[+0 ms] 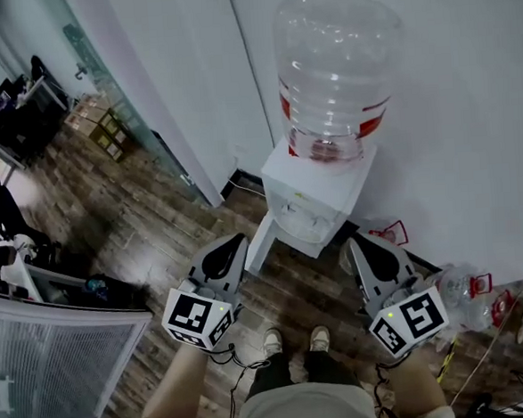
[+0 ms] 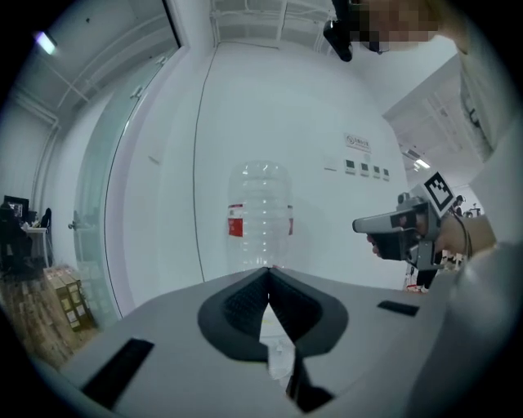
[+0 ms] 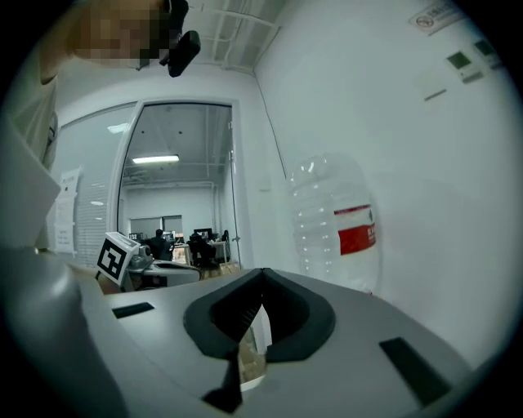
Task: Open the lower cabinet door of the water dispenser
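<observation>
left gripper (image 1: 233, 246): jaws together, empty, held clear of the water dispenser (image 1: 322, 186) standing against the wall ahead. lower cabinet door (image 1: 258, 238): apparently swung out at the unit's left front edge, so opening judged complete, with no step evidently left. right gripper (image 1: 358, 242): jaws together, empty, likewise clear.

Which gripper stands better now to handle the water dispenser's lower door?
Left, probably. The white panel jutting from the water dispenser, seemingly its lower door, lies beside the left gripper in the head view; the right gripper is at the far side. Both are shut, empty.
</observation>
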A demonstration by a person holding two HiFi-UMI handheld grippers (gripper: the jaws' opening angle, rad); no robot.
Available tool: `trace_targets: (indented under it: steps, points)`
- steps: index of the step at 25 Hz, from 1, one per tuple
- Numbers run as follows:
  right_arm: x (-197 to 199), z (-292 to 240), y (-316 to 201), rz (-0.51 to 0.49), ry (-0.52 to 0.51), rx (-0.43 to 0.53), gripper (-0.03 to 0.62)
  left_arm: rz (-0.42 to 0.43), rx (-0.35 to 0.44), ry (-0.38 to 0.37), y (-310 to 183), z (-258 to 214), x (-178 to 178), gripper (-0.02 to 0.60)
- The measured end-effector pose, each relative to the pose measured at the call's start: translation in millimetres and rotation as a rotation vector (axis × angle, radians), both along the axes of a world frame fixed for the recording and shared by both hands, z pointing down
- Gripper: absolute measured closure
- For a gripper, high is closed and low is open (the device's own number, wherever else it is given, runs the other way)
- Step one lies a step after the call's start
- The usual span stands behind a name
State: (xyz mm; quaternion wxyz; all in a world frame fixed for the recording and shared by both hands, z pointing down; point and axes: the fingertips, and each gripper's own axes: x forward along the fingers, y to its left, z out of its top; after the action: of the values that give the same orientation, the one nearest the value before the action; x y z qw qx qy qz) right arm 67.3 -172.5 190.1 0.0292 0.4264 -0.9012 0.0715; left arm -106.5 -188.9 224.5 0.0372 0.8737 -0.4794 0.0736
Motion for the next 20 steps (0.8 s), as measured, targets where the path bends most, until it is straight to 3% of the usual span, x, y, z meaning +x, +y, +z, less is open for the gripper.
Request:
trace_targets:
  steps: [3,8,14,20]
  points:
    - [7.1,-37.0,12.5,-0.004,-0.003,0.062,0.588,0.005,0.032,0.005,10.4,-31.9,7.0,0.575]
    - [18.6,-92.2,34.7,-0.020,-0.090,0.085,0.588,0.003,0.075,-0.014,28.4,-83.0,13.0,0.575]
    - [30.5,-134.9,57.4,-0.004,-0.045,0.181,0.588,0.001,0.159,0.003,47.4,-134.9,13.3,0.575]
    - [30.4,-149.3,78.1,0.008,-0.009,0.220,0.588,-0.007,0.196,-0.012,67.5,-146.5,15.5,0.575]
